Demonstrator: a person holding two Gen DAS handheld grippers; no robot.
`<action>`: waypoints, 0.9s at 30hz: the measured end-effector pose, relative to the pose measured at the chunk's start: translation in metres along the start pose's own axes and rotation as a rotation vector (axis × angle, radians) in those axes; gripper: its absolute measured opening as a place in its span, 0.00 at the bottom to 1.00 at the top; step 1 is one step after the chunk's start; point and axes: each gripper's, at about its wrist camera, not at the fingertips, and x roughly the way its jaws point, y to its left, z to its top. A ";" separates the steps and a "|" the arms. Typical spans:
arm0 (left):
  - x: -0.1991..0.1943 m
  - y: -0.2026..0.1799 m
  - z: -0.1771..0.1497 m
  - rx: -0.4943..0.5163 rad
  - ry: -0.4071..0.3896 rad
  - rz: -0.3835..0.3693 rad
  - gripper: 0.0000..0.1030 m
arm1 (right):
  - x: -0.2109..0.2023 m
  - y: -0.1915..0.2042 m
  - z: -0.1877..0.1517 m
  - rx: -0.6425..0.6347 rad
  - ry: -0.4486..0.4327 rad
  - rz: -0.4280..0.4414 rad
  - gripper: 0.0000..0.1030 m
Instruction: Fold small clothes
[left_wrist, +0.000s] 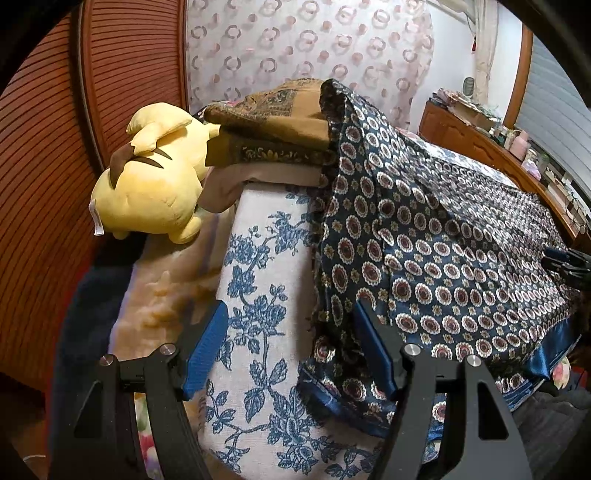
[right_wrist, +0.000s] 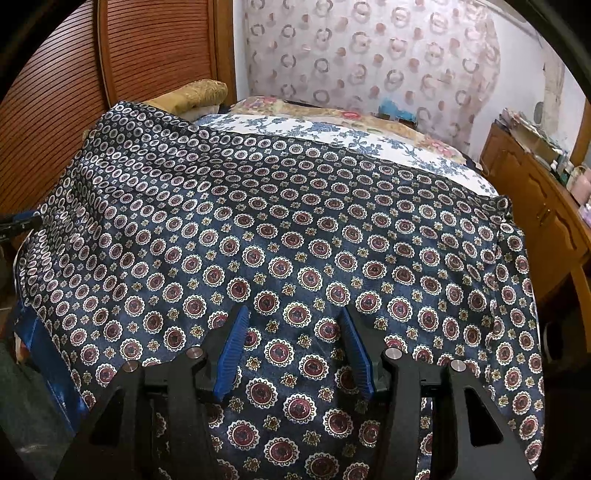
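A dark blue garment with red-and-white medallions (right_wrist: 295, 229) lies spread over the bed, its shiny blue hem (left_wrist: 546, 354) at the near edge. My right gripper (right_wrist: 293, 314) hovers over its near middle, open, and the fabric lies flat below the blue pads (right_wrist: 231, 354) with nothing pinched. My left gripper (left_wrist: 291, 321) is open too. One finger stands over the white-and-blue floral bedcover (left_wrist: 258, 295) and the other finger (left_wrist: 373, 347) above the garment's left edge (left_wrist: 325, 280). Each view shows a bit of the other gripper at its side edge.
A yellow plush toy (left_wrist: 155, 192) lies at the bed's left, beside a folded brown patterned blanket (left_wrist: 273, 122). A slatted wooden door (left_wrist: 125, 74) stands behind. A wooden dresser (right_wrist: 535, 206) with clutter on it runs along the right. A patterned curtain (right_wrist: 369, 55) hangs behind the bed.
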 end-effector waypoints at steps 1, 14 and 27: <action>0.000 0.000 -0.002 0.005 0.004 0.000 0.69 | 0.001 0.001 -0.001 -0.002 -0.005 0.004 0.57; -0.002 -0.010 -0.012 0.003 -0.007 -0.044 0.55 | -0.001 -0.001 -0.006 -0.020 -0.013 0.014 0.66; 0.000 -0.019 -0.009 0.028 -0.004 -0.054 0.32 | -0.003 -0.001 -0.007 -0.021 -0.016 0.015 0.66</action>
